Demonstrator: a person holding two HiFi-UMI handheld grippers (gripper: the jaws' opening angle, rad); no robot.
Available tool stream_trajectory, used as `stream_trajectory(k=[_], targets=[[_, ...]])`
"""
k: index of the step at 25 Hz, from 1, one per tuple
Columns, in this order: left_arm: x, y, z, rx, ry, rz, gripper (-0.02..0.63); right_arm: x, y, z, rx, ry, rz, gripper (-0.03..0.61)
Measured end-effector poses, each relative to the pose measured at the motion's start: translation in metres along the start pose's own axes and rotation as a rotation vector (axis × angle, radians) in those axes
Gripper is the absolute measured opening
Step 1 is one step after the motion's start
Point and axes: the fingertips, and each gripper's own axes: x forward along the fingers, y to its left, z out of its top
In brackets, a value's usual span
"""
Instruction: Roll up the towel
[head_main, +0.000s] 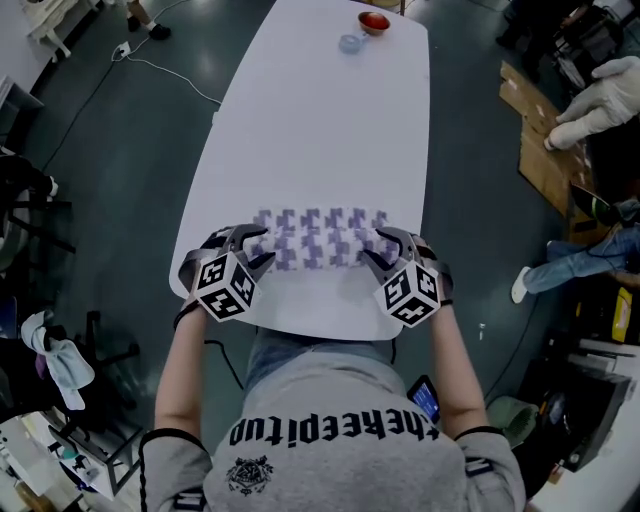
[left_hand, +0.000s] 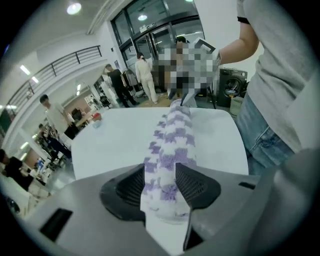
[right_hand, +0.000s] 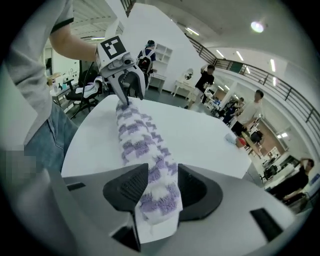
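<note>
- Towel (head_main: 320, 240): white with a purple check, gathered into a long roll. It lies crosswise near the near edge of the table (head_main: 320, 120), just in front of the person's (head_main: 330, 430) torso.
- Left gripper (head_main: 255, 250): at the roll's left end, pointing steeply down. In the left gripper view, the two dark ribbed pads (left_hand: 196, 185) stand partly apart with the end of the roll filling the gap between them. The cloth touches both pads, so the claw grips the towel's end. A white flap of cloth hangs back from the jaws toward the camera.
- Right gripper (head_main: 385, 250): at the roll's right end, mirroring the left. In the right gripper view, its pads (right_hand: 131, 187) stand about as far apart and press on the other end of the roll. This claw also holds the towel.
- From each gripper's view, the roll runs straight across the tabletop to the opposite gripper. Whether its middle rests on the surface or hangs just above it cannot be told.
- Marker cube (head_main: 225, 285): one sits on the back of each gripper. The left one also shows in the right gripper view (right_hand: 114, 47).
- Red bowl (head_main: 373, 22) and small pale cup (head_main: 350, 43): side by side at the table's far end, well apart from the towel.
- Bystanders (right_hand: 252, 112): standing beyond the table in the hall.
</note>
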Motion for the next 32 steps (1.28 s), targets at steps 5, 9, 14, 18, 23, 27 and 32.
stream_trajectory(k=[5, 9, 14, 18, 23, 27, 32], targets=[[-0.007, -0.036, 0.000, 0.085, 0.025, 0.066, 0.190, -0.002, 0.037, 0.000, -0.130, 0.001, -0.031, 0.206], [0.018, -0.059, -0.024, 0.065, 0.092, 0.052, 0.258, 0.020, 0.052, -0.024, -0.166, 0.082, -0.025, 0.239], [0.038, -0.052, -0.028, 0.094, 0.153, 0.094, 0.262, 0.031, 0.051, -0.047, -0.195, 0.123, -0.046, 0.241], [0.037, -0.044, -0.032, 0.100, 0.161, 0.107, 0.200, 0.036, 0.042, -0.042, -0.205, 0.130, -0.108, 0.179], [0.028, -0.033, -0.032, 0.050, 0.118, 0.066, 0.156, 0.032, 0.030, -0.029, -0.119, 0.102, -0.068, 0.110], [0.021, -0.030, -0.028, 0.024, 0.094, -0.006, 0.156, 0.023, 0.025, -0.020, -0.024, 0.075, 0.003, 0.114], [0.019, -0.015, -0.025, -0.028, 0.055, -0.096, 0.157, 0.025, 0.013, -0.014, 0.049, 0.061, 0.072, 0.115]])
